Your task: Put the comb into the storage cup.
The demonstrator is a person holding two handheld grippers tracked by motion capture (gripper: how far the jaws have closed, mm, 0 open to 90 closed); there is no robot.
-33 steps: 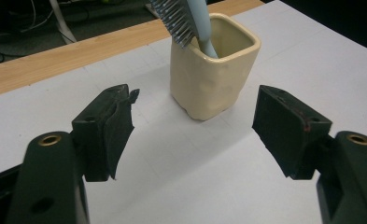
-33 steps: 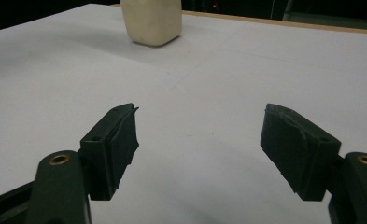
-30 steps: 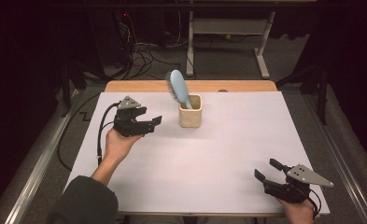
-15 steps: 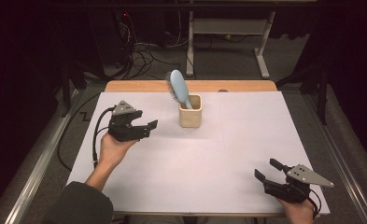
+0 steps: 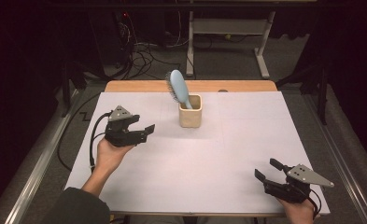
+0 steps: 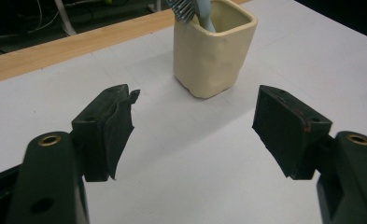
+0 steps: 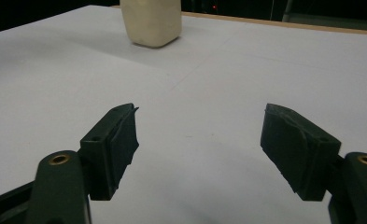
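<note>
A cream square cup (image 5: 190,114) stands at the back middle of the white table, with a light blue hairbrush (image 5: 177,87) upright in it, bristle head leaning left. My left gripper (image 5: 142,124) is held left of the cup, well apart from it, open and empty. The left gripper view has the cup (image 6: 214,51) and the brush handle (image 6: 204,14) ahead between the wide-set jaws of my left gripper (image 6: 195,126). My right gripper (image 5: 266,169) rests near the front right corner, open with nothing in it. Its own view shows the cup (image 7: 151,21) far off, beyond my right gripper (image 7: 200,140).
White paper (image 5: 228,154) covers the table, and a wooden strip (image 5: 139,87) runs along its far edge. Beyond it are dark floor, cables (image 5: 144,56) and a white metal frame (image 5: 228,28). A metal rail (image 5: 36,168) runs along the left side.
My left gripper has drawn back a little from the cup, toward the left and the near side. The right gripper, cup and brush have stayed in place.
</note>
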